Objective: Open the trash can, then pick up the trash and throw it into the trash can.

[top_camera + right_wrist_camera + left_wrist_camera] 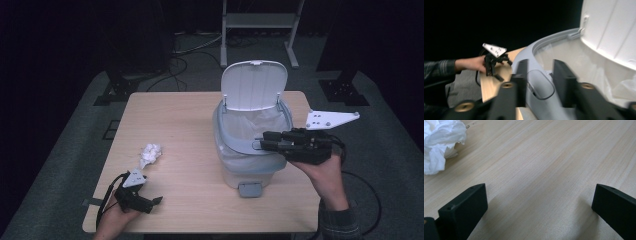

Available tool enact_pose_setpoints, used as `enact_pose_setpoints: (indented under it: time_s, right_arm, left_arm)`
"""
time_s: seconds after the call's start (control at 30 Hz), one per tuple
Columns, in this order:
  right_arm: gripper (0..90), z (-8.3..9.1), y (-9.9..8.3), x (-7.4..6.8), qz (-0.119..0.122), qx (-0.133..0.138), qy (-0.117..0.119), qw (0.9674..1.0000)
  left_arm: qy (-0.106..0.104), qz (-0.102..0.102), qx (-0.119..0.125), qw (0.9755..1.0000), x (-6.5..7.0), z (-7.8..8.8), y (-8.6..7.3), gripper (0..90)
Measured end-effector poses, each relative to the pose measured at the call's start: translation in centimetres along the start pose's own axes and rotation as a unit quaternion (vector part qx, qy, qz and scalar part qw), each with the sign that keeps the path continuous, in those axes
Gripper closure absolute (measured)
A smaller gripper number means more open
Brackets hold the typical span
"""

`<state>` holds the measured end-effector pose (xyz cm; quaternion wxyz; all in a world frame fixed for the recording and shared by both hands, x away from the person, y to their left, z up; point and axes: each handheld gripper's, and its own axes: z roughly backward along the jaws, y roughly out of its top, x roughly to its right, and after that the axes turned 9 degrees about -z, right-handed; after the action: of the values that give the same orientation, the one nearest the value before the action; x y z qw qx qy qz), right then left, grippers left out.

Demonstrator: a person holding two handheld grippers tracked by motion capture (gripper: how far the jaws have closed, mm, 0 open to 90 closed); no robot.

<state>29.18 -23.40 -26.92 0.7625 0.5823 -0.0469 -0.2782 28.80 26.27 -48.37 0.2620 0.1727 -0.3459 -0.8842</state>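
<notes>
A grey plastic pedal bin (248, 165) with a white liner stands on the light wooden tabletop (185, 120), its white lid (254, 84) raised upright. The right gripper (261, 140) hangs over the bin's near rim, jaws partly spread with nothing between them. The right gripper view shows the inside of the bin. The left gripper (155, 201) rests low on the tabletop, jaws spread wide and empty. The crumpled white paper ball (439, 143) lies just beyond it, apart from its jaws, well left of the bin.

Matt light wood-grain table (190, 120), crumpled white paper (150, 153), smooth grey-white plastic bin (250, 165), thin translucent liner (260, 120)
</notes>
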Motion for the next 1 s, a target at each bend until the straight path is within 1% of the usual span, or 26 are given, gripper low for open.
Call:
enact_pose_setpoints:
  time_s: [0.07,0.2,0.27,0.4,0.47,0.53,0.6,0.67,0.7,0.83,1.0]
  right_arm:
    - [51.6,0.5,0.1,-0.2,0.002,0.005,-0.012,0.9999]
    - [41.4,1.6,0.1,-0.3,-0.003,0.018,-0.036,0.9992]
    - [36.8,2.0,0.1,-0.2,-0.007,0.017,-0.051,0.9985]
    - [27.5,2.8,-0.1,-0.1,-0.007,0.022,-0.078,0.9967]
    - [24.3,3.1,-0.3,-0.2,-0.006,0.020,-0.091,0.9956]
    - [17.6,3.3,-0.5,-0.2,-0.007,0.016,-0.109,0.9939]
    - [14.9,3.5,-0.8,-0.1,-0.009,0.010,-0.120,0.9927]
    - [14.2,3.6,-1.0,-0.1,-0.011,0.009,-0.123,0.9923]
    - [13.2,3.9,-1.5,0.0,-0.017,0.006,-0.128,0.9916]
    - [12.2,4.4,-2.2,0.3,-0.026,0.002,-0.137,0.9902]
    - [9.8,4.7,-2.9,0.6,-0.028,0.000,-0.148,0.9886]
  left_arm:
    - [0.000,0.000,0.000,1.0000,0.0,0.0,0.0,0.0]
    - [0.000,0.000,0.000,1.0000,0.0,0.0,0.0,0.0]
    - [0.000,0.000,0.000,1.0000,0.0,0.0,0.0,0.0]
    - [0.000,0.000,0.000,1.0000,0.0,0.0,0.0,0.0]
    - [0.000,0.000,0.000,1.0000,0.0,0.0,0.0,0.0]
    - [0.000,0.000,0.000,1.0000,0.0,0.0,0.0,0.0]
    - [0.000,0.000,0.000,1.0000,0.0,0.0,0.0,0.0]
    - [0.000,0.000,0.000,1.0000,0.0,0.0,0.0,0.0]
    - [0.000,0.000,0.000,1.0000,0.0,0.0,0.0,0.0]
    - [0.000,0.000,0.000,1.0000,0.0,0.0,0.0,0.0]
    - [0.000,-0.001,0.000,1.0000,0.0,0.0,0.0,0.0]
